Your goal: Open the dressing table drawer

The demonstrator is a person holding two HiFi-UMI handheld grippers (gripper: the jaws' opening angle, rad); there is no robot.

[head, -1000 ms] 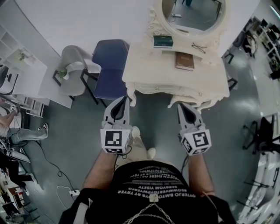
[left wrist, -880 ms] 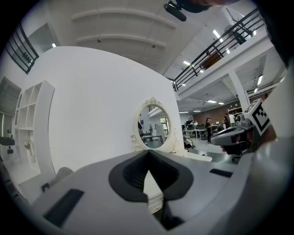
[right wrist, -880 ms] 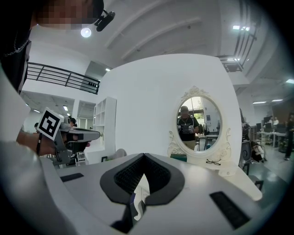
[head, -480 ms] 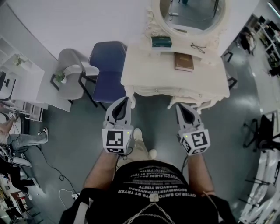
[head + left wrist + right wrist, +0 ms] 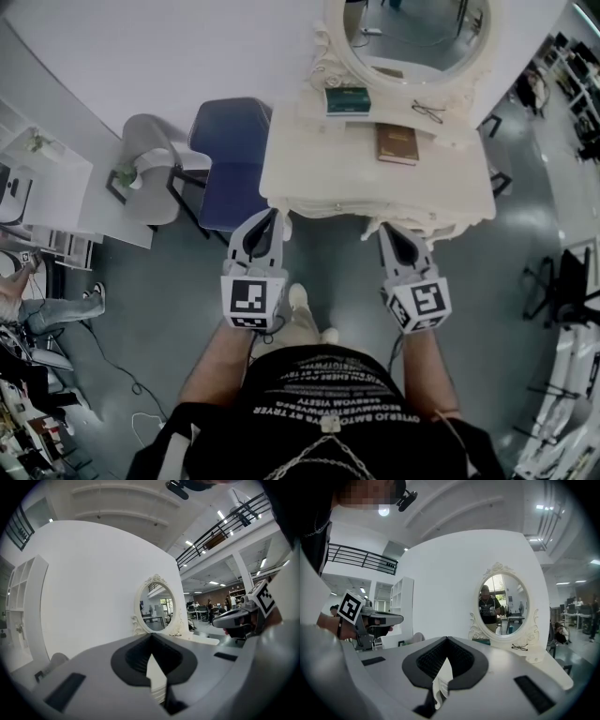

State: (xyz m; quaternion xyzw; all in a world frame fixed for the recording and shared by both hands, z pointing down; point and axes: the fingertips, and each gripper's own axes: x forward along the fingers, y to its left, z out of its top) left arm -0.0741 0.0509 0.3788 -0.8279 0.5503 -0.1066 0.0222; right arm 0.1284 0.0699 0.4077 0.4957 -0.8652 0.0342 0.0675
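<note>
Left hand-held gripper [image 5: 271,217] and right hand-held gripper [image 5: 383,230], both closed, face one dressing table [image 5: 337,169].

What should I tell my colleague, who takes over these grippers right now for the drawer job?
Left gripper: jaws together, empty, in front of the dressing table's left front corner.
Right gripper: jaws together, empty, in front of the table's front edge, right of middle.
On top: book, green box, glasses, below the mirror.
Done: nothing yet; no drawer sticks out.
Left: reach the drawer front, grip it, pull it open.
</note>
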